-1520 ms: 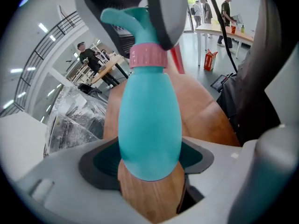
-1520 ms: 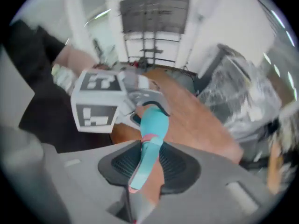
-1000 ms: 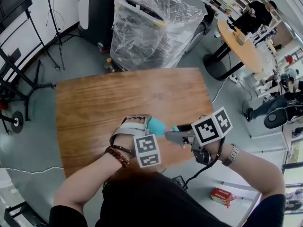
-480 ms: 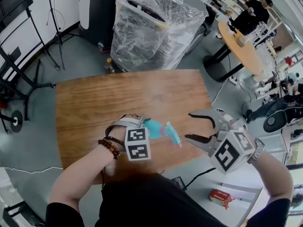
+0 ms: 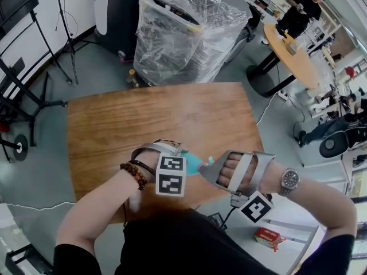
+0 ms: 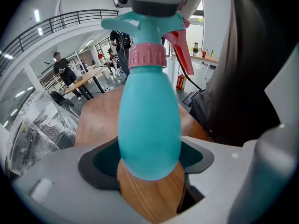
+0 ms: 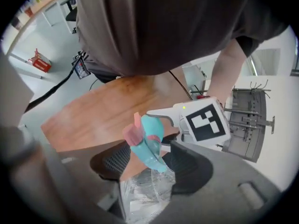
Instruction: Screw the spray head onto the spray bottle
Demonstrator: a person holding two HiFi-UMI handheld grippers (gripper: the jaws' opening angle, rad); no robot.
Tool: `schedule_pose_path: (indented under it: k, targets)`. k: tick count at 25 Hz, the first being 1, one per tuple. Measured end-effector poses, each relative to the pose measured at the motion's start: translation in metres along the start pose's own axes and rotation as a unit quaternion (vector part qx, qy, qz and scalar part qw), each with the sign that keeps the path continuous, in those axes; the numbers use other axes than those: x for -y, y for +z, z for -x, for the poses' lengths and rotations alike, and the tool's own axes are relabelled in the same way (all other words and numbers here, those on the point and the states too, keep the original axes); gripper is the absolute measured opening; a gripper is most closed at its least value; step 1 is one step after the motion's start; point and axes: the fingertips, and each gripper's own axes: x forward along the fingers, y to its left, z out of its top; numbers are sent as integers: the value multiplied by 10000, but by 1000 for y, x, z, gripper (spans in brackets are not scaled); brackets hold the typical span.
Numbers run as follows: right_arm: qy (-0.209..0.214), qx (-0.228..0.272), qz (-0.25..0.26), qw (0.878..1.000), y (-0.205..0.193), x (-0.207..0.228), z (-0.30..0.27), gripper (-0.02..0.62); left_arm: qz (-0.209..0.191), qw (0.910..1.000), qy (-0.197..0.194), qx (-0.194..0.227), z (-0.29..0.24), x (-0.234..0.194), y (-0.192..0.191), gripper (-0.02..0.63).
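A teal spray bottle (image 6: 149, 125) with a pink collar (image 6: 147, 57) lies between my left gripper's (image 6: 149, 167) pads, which are shut on its rounded body. The teal spray head (image 6: 149, 24) with its red trigger (image 6: 180, 50) sits on the bottle's neck. In the head view the bottle (image 5: 192, 164) is held over the near edge of the wooden table (image 5: 143, 119), pointing right. My right gripper (image 5: 211, 166) is turned over, its marker cube underneath. In the right gripper view its jaws (image 7: 149, 164) stand wide around the spray head (image 7: 149, 146), with gaps at the pads.
A plastic-wrapped pallet load (image 5: 183, 27) stands behind the table. Black stands (image 5: 34, 96) line the left side. A round table (image 5: 289, 53) with people near it is at the back right. A red box (image 5: 266, 236) lies on the floor to my right.
My right gripper let go of the spray head, swung out to the right with its jaws wide, then rolled over and came back around the head. The left gripper kept hold of the bottle.
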Motion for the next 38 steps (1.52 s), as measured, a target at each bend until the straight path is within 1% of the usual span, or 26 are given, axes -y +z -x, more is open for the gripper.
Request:
schedule_pose_path:
  k: [4,7,9,11,12,13,14,15,16,17,18,19,20,21,22,23,24,25,26,27,28,29,33,34,36,38]
  targets:
    - [111,44,199,9997,5,-10,-6,213,-184,9998,-20,-49,-1,4,7,396]
    - [-45,96,329,9994,9,-9,-5,133,-229,9997,-45,-51,-1,7,9,396]
    - [-82,97,223,9997,11,-7,-5,126,-245,9997,-17,-74,-2,8,9,396]
    - [15,109,-366,9993,10,-3,-6,124,-219,9996,99,-116,-2,6,8,396]
    - [139,120,-917,9956,7,-1,-6,124,-182,9996,187,-137,-2,3,8,396]
    - [326,136,-1655,9856,3,1,-8,124,-128,9994,290,-155,-1,0,7,396]
    - [563,180,-2568,9647,-2,2,-10,123,-65,9990,404,-177,-1,-4,6,396]
    - [820,263,-3591,9293,-7,2,-13,123,-4,9984,527,-207,-1,-8,5,396]
    - [1069,375,-4628,8792,-13,1,-17,124,59,9976,652,-240,-1,-12,3,396]
    - [1284,493,-5616,8159,-18,1,-20,123,138,9966,771,-262,-1,-15,2,396]
    - [1446,600,-6520,7419,-25,2,-23,123,242,9955,882,-265,-1,-18,0,396]
    - [1547,692,-7316,6603,-32,3,-25,123,366,9941,986,-251,-2,-21,-1,396]
    - [1600,765,-7978,5763,-39,2,-27,123,490,9926,1089,-230,-2,-23,-1,396]
    - [1623,811,-8484,4973,-46,2,-29,123,598,9908,1192,-218,-3,-26,-2,396]
    - [1630,828,-8837,4309,-50,0,-31,123,681,9890,1292,-219,-4,-28,-3,396]
    - [1628,824,-9068,3801,-53,-2,-32,123,745,9873,1385,-232,-5,-29,-3,396]
    - [1624,810,-9217,3429,-53,-4,-33,123,804,9856,1467,-247,-6,-30,-4,396]
    - [1613,792,-9315,3162,-54,-6,-35,124,873,9840,1535,-253,-8,-31,-4,395]
    - [1584,779,-9379,2986,-54,-7,-35,124,957,9823,1592,-243,-9,-31,-4,395]
    - [1534,773,-9416,2896,-55,-8,-36,124,1042,9807,1639,-216,-10,-32,-4,396]
    - [1466,768,-9431,2883,-57,-7,-37,124,1113,9793,1681,-171,-10,-33,-3,396]
    - [1386,759,-9426,2943,-59,-6,-37,127,1167,9782,1714,-106,-11,-34,-2,396]
    - [1095,670,-9269,3528,-71,-2,-30,227,1396,9745,1736,286,-14,-37,8,396]
    - [1039,658,-9231,3643,-74,-2,-26,244,1488,9731,1713,402,-16,-38,9,397]
    - [930,659,-9183,3790,-79,-2,-19,247,1680,9702,1636,608,-21,-40,7,397]
    - [826,661,-9167,3853,-83,-4,-13,249,1842,9668,1575,813,-27,-44,4,397]
